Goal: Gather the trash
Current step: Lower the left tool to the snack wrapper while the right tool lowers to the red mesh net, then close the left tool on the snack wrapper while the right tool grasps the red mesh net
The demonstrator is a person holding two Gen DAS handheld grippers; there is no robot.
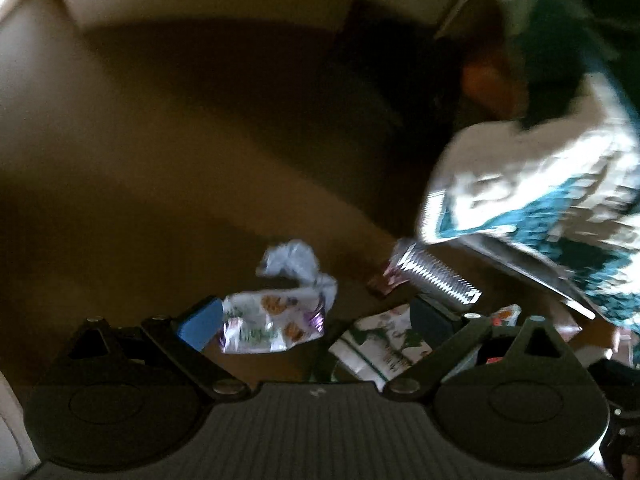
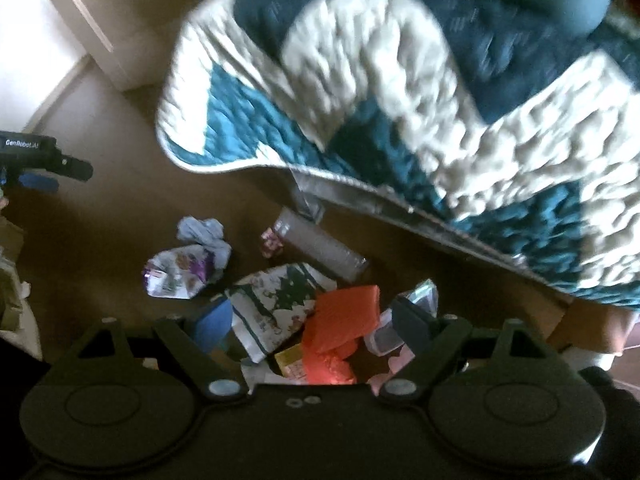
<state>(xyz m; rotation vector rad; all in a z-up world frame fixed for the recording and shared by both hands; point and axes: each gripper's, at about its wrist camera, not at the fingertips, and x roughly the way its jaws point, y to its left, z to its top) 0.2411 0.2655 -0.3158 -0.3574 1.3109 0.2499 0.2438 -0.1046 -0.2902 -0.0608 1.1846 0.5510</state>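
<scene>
A pile of trash lies on the brown floor beside the bed. In the left wrist view my left gripper (image 1: 316,318) hangs open over a white snack wrapper (image 1: 272,324), a crumpled tissue (image 1: 296,268), a printed paper bag (image 1: 380,344) and a shiny ribbed tube (image 1: 436,276). In the right wrist view my right gripper (image 2: 312,324) stands open above an orange wrapper (image 2: 344,320) and the tree-printed paper bag (image 2: 272,304). Farther left are the snack wrapper (image 2: 180,276), the tissue (image 2: 204,236) and the tube (image 2: 320,244). Neither gripper holds anything.
A teal and white quilt (image 2: 400,100) hangs over the bed edge to the right, also as the quilt (image 1: 540,200). My left gripper's body (image 2: 40,160) shows at the left border. A white door frame (image 2: 92,32) stands at the back. Both views are blurred.
</scene>
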